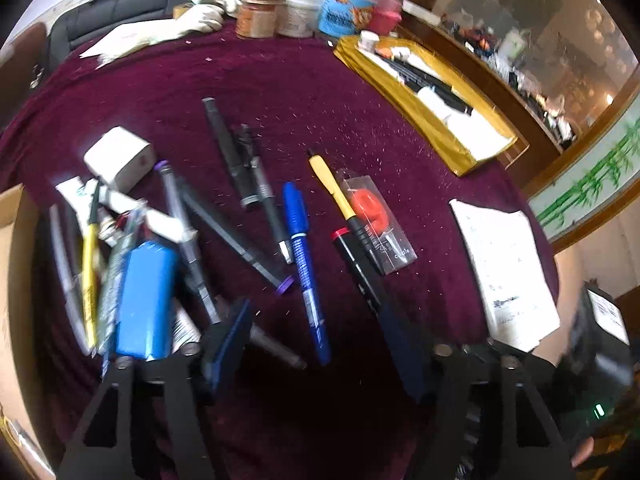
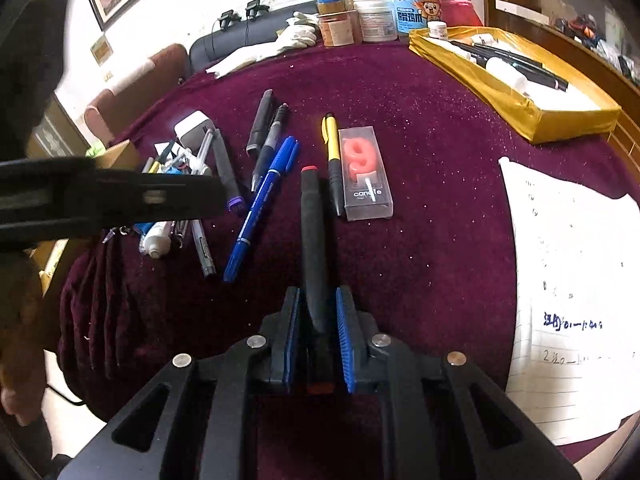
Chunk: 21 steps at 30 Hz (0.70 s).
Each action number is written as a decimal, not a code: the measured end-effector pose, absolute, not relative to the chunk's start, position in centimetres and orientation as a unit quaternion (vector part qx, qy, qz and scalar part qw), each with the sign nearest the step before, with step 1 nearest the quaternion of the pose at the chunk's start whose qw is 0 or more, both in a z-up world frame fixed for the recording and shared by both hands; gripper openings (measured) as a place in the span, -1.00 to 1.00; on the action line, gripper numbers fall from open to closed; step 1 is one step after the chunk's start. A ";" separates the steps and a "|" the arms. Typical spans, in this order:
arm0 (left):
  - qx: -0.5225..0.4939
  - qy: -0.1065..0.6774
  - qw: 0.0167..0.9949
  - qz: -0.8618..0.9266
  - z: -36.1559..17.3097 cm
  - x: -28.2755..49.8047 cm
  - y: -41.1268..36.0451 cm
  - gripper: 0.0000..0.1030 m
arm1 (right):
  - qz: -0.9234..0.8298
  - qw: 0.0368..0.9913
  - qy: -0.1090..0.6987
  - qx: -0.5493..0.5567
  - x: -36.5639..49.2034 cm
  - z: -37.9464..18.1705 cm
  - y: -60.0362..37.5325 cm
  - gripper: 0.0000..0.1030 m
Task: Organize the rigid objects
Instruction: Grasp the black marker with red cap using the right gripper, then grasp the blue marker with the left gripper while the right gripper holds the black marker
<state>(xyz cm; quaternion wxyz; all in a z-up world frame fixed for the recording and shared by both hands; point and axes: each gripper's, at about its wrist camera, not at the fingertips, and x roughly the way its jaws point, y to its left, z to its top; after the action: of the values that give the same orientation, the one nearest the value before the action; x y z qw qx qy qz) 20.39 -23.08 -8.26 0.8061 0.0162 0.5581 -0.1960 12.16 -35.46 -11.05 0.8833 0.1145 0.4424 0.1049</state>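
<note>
My right gripper is shut on a black marker with a red end, which points away along the maroon cloth. The same marker shows in the left wrist view. My left gripper hangs open above the cloth, and the lower end of a blue marker lies between its fingers, untouched. A yellow-and-black pen and a boxed orange number candle lie just beyond the black marker. At the left, a heap of pens and tubes surrounds a blue block.
A gold tray holding markers and a white tube stands at the back right. A written sheet of paper lies on the right. Jars and tubs line the far edge. A cardboard box stands at the left, and a white charger sits behind the heap.
</note>
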 end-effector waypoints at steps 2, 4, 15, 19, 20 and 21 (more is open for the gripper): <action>0.031 0.573 0.797 -0.189 -9.3 21.2 -24.2 -0.13 | 0.111 0.884 0.438 0.123 12.0 -11.2 -35.8 -0.66; 0.037 0.581 0.794 -0.176 -10.1 21.7 -24.8 -0.23 | 0.113 0.884 0.433 0.136 11.8 -11.3 -36.1 -0.66; 0.065 0.583 0.792 -0.167 -10.7 20.7 -23.5 -0.84 | 0.132 0.879 0.424 0.173 11.4 -11.6 -37.3 -0.60; 0.080 0.586 0.786 -0.182 -10.5 19.1 -23.1 -0.83 | 0.148 0.879 0.415 0.182 11.6 -11.3 -37.0 -0.22; 0.084 0.581 0.790 -0.179 -10.4 19.2 -23.2 -0.82 | 0.140 0.882 0.412 0.180 11.7 -11.2 -36.8 -0.22; 0.094 0.574 0.794 -0.175 -10.4 19.3 -23.5 -0.82 | 0.135 0.884 0.411 0.176 11.8 -11.2 -36.6 -0.22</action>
<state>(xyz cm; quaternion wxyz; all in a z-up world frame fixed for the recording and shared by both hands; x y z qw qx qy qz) 19.25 -23.51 -10.39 0.7941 0.0943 0.5744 -0.1750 11.81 -36.55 -11.17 0.8841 0.1764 0.4112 0.1350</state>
